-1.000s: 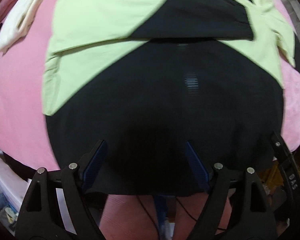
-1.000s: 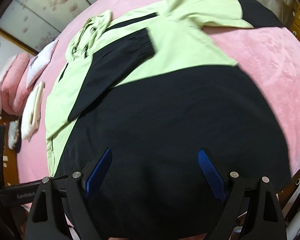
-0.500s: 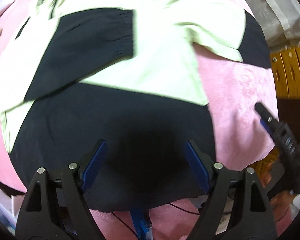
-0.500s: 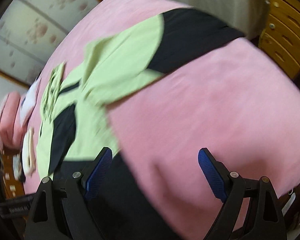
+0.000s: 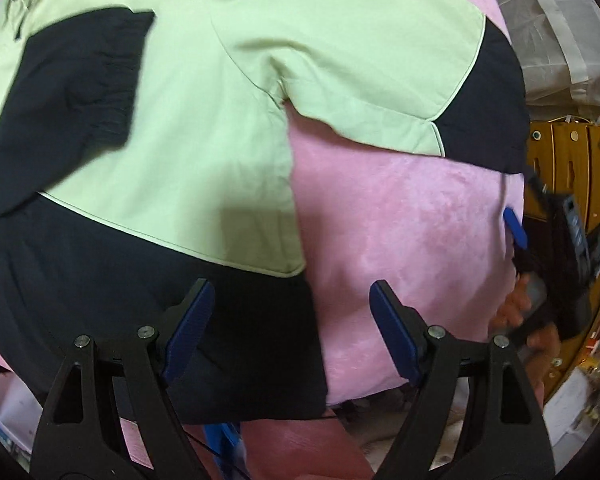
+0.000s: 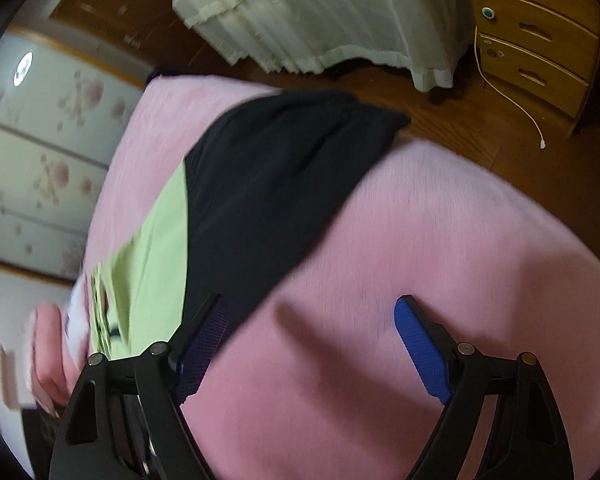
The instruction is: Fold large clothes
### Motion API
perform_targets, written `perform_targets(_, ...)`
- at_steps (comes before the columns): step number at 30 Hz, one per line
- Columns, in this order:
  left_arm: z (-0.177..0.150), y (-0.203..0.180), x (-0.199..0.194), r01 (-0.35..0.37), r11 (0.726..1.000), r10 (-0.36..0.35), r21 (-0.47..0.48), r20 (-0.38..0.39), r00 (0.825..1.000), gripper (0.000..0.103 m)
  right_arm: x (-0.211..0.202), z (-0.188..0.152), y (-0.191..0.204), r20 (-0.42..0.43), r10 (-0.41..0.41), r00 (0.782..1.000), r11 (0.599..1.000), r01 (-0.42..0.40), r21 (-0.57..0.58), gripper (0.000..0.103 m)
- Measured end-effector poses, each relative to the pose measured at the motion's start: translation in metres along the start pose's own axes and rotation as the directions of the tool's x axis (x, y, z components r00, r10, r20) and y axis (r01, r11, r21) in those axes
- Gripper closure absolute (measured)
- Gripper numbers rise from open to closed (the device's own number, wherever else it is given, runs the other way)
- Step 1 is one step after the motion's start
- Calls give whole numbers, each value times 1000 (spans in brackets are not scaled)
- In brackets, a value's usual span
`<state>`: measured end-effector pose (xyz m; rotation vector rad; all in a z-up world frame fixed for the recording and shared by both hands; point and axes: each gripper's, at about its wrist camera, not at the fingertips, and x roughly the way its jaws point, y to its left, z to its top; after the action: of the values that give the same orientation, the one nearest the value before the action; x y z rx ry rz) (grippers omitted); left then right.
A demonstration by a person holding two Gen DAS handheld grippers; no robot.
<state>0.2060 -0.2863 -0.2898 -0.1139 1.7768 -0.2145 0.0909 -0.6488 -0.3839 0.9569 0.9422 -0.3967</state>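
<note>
A large light-green and black jacket [image 5: 188, 128] lies spread on a pink bed [image 5: 400, 232]. One sleeve is folded across its chest; the other sleeve [image 5: 380, 80] stretches to the right, ending in a black cuff [image 6: 284, 184]. My left gripper [image 5: 290, 324] is open and empty above the jacket's black hem and its right edge. My right gripper [image 6: 308, 344] is open and empty over the bare pink cover, just right of the outstretched sleeve's black end. It also shows at the right edge of the left wrist view [image 5: 556, 240].
A wooden chest of drawers [image 6: 540, 40] and a cream curtain [image 6: 320, 20] stand beyond the bed on a wooden floor. A flowered wall panel [image 6: 40, 152] is at the left. A white cable [image 6: 512, 100] hangs by the drawers.
Both grippers have swung to the right, from over the jacket's black lower body toward its right side. My right gripper now faces the outstretched sleeve's black cuff. Both stayed open.
</note>
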Motion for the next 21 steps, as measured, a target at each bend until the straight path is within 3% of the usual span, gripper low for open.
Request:
perform_targets(2,1,-1,5,1,1000,-1,-10,-22,1000,26,8,20,-5,45,12,999,1000,-13,21,19)
perform_targets(5,1,0,7,-15,1000,14,-17,-23,1000,26,24,49,-7,82,22,996,998,-27,62,29)
perform_targets(10,16,4,7,-69,998,68,6,34,997,26,52,100,-15,85,82,993,984,-94,152,57)
perform_targets(14,22,15,-8,-62,998,65,-33,84,994,26,62,121,-19,92,157,983,968,-171,184,90)
perform_targets(17,21,30,-19,-87,994,94,-62,111,989,26,49,130,-18,152,180,972,961,-206,183,93)
perform_targets(21,23,49,-39,-106,989,121,-107,147,982,26,18,138,11,253,194,948,970,-224,96,94)
